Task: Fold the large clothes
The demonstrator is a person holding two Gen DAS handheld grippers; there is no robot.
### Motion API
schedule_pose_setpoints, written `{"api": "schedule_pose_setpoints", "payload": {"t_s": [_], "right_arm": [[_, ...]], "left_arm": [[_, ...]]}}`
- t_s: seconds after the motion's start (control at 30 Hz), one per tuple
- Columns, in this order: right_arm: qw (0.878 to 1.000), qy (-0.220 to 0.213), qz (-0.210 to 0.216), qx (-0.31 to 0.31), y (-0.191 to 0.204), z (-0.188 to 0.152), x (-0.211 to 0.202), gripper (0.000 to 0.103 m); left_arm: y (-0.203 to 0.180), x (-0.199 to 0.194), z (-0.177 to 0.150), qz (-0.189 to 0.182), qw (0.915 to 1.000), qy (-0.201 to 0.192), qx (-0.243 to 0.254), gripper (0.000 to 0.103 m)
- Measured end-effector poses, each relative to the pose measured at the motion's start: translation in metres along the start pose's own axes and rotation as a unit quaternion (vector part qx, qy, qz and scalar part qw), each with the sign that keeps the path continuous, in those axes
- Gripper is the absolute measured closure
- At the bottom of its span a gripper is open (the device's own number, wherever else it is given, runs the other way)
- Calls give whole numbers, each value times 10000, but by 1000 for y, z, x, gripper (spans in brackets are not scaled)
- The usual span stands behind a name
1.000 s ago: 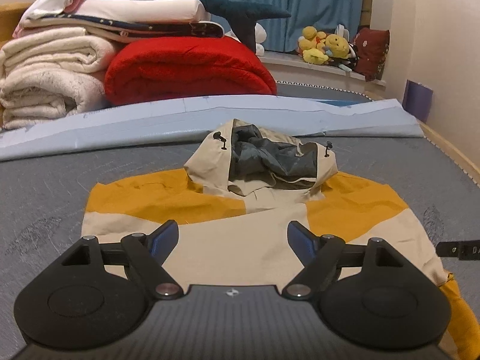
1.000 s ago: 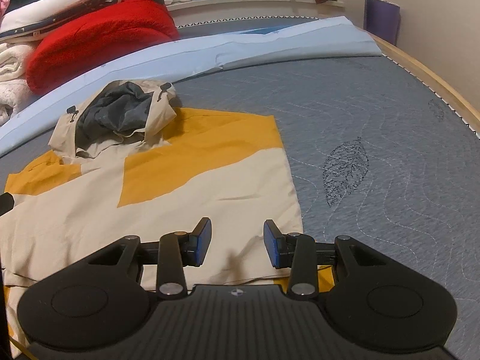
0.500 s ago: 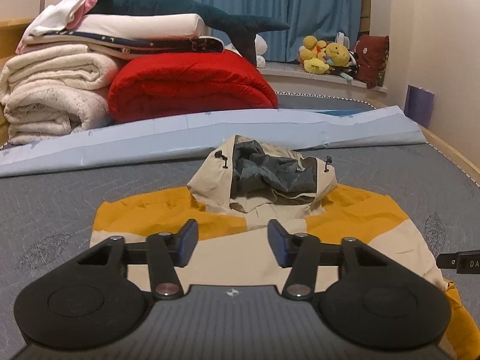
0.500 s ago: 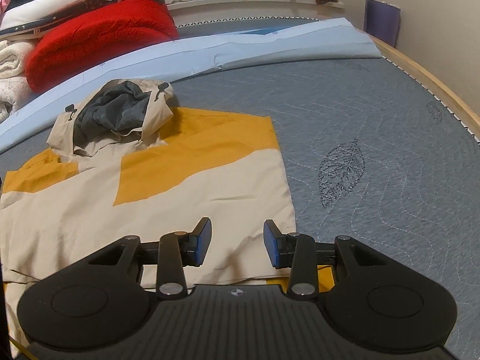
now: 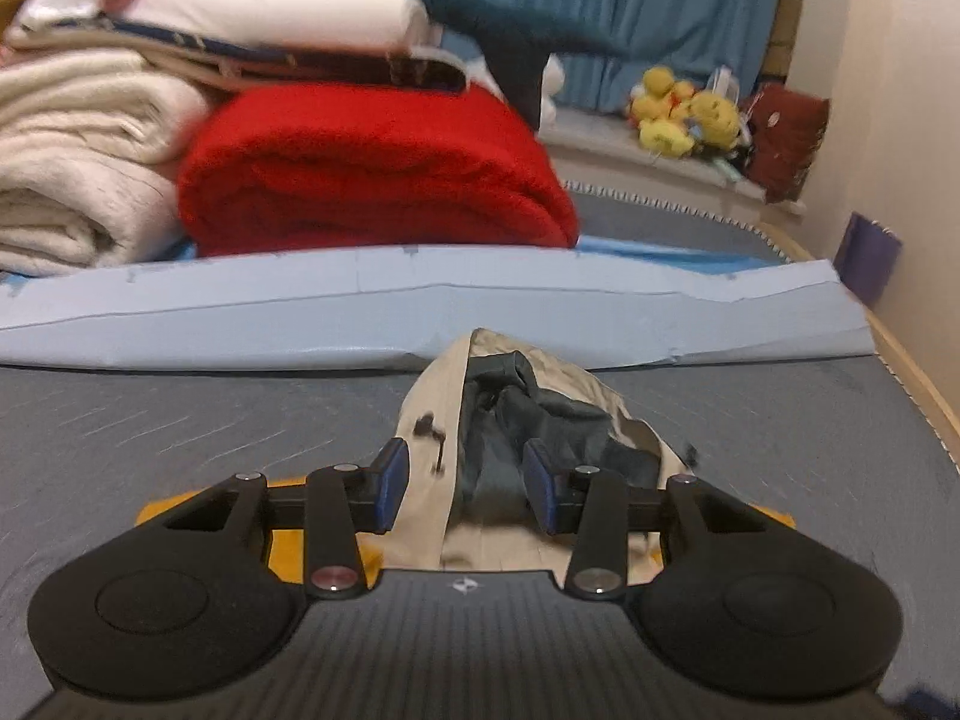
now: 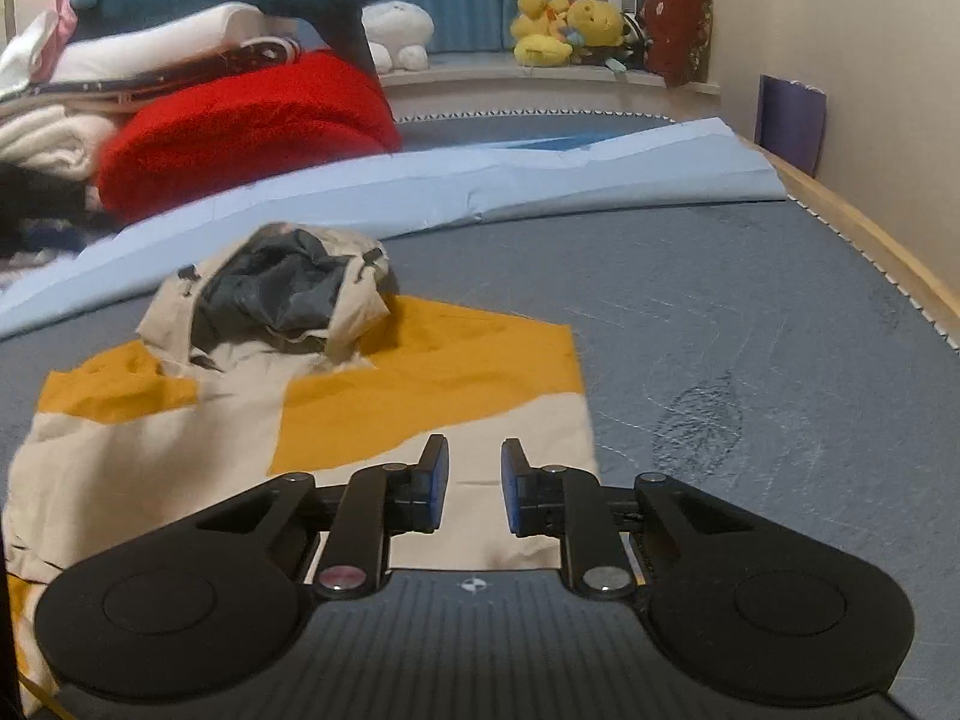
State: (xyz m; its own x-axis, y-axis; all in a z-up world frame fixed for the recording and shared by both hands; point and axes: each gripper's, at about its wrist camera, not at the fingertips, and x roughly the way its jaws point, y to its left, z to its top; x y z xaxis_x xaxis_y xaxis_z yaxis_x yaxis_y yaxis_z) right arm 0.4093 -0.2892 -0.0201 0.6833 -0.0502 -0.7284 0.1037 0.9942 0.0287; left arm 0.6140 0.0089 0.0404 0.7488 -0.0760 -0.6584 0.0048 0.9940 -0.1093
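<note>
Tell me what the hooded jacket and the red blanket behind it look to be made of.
Hooded jacket: looks like thin woven shell fabric, matte, beige and mustard panels, lying flat with crisp creases; the grey hood lining has a slight sheen. Red blanket: probably plush fleece, fuzzy nap, thick soft rolled folds.

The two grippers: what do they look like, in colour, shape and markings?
Both look alike. The left gripper and the right gripper have a matte black body with a ribbed top plate and a small white emblem, two round black discs at the sides, black linkage arms with silver pivot pins, and blue pads inside black fingers. No cables or sleeves show.
</note>
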Motion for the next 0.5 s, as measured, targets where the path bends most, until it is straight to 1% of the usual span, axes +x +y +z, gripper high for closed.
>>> {"api": "schedule_pose_setpoints", "payload": {"t_s": [0.07, 0.1, 0.17, 0.23, 0.27, 0.37, 0.43, 0.5], "right_arm": [[9999, 75, 72, 123, -5, 2, 3, 83], [9997, 98, 117, 183, -7, 3, 4, 83], [9997, 113, 75, 212, -10, 3, 4, 83], [9996, 184, 6, 192, -11, 4, 8, 83], [9994, 253, -8, 227, -12, 4, 11, 83], [9980, 479, 37, 400, -15, 1, 19, 83], [9972, 577, 63, 465, -15, 0, 22, 83], [9972, 599, 106, 445, -14, 0, 23, 83]], "left_arm": [[0, 36, 18, 15, 9999, 165, -1, 54], [0, 56, 27, 37, 9997, 257, 3, 51], [2, 89, 39, 69, 9991, 397, -117, 46], [4, 125, 48, 63, 9978, 616, -252, 32], [5, 140, 50, 91, 9970, 698, -308, 31], [1, 183, 53, 373, 9958, 780, -301, 28], [0, 207, 50, 411, 9942, 929, -348, 28], [0, 227, 49, 607, 9928, 986, -303, 28]]}}
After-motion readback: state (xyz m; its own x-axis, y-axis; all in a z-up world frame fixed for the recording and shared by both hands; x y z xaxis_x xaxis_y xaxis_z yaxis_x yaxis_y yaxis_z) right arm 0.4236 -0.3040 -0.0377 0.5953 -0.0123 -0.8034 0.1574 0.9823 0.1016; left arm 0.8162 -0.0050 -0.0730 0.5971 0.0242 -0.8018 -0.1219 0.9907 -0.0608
